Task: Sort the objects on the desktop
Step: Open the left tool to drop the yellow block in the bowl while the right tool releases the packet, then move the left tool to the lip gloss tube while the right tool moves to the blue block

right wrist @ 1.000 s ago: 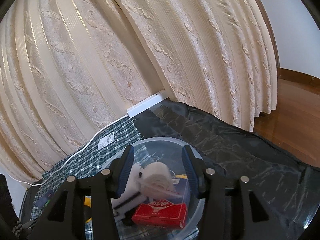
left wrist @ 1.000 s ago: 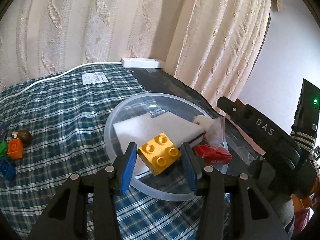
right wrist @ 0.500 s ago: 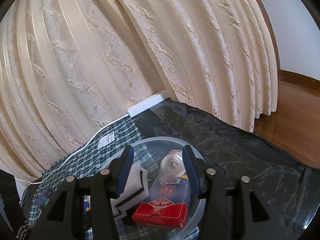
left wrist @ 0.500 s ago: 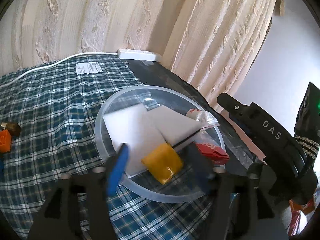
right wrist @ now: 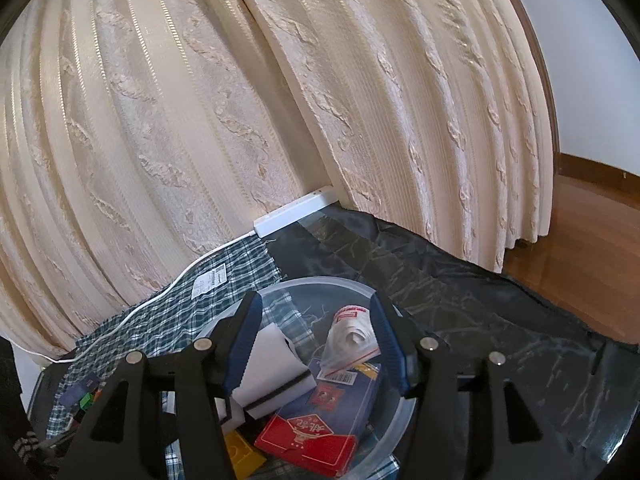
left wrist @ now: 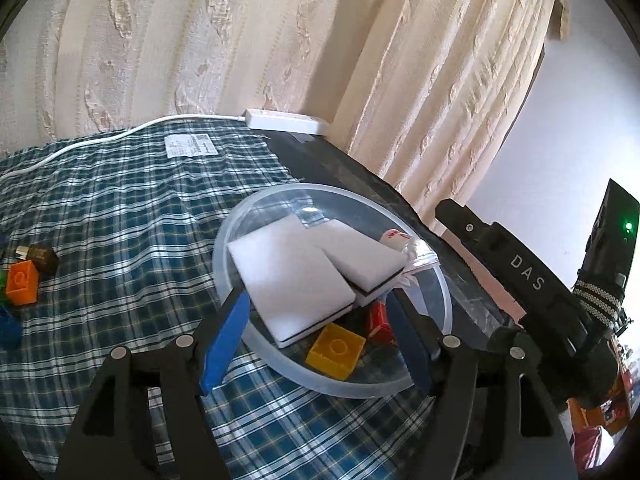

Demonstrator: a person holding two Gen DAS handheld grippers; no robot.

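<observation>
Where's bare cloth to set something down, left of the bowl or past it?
Bare: the plaid cloth between the bowl and the orange brick, up to the paper label. Crowded: the bowl, holding sponges, yellow brick, red box.

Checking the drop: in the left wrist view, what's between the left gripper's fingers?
Left wrist view: the yellow brick lies in the clear bowl between the left gripper fingers, untouched.

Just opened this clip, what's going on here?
A person with tongs in each hand is sorting desk clutter into a clear round bin. The left tongs are open above a yellow brick lying in the bin beside two white sponges. The right tongs hover open over a red card box and a bagged roll. An orange brick waits on the plaid cloth.
</observation>
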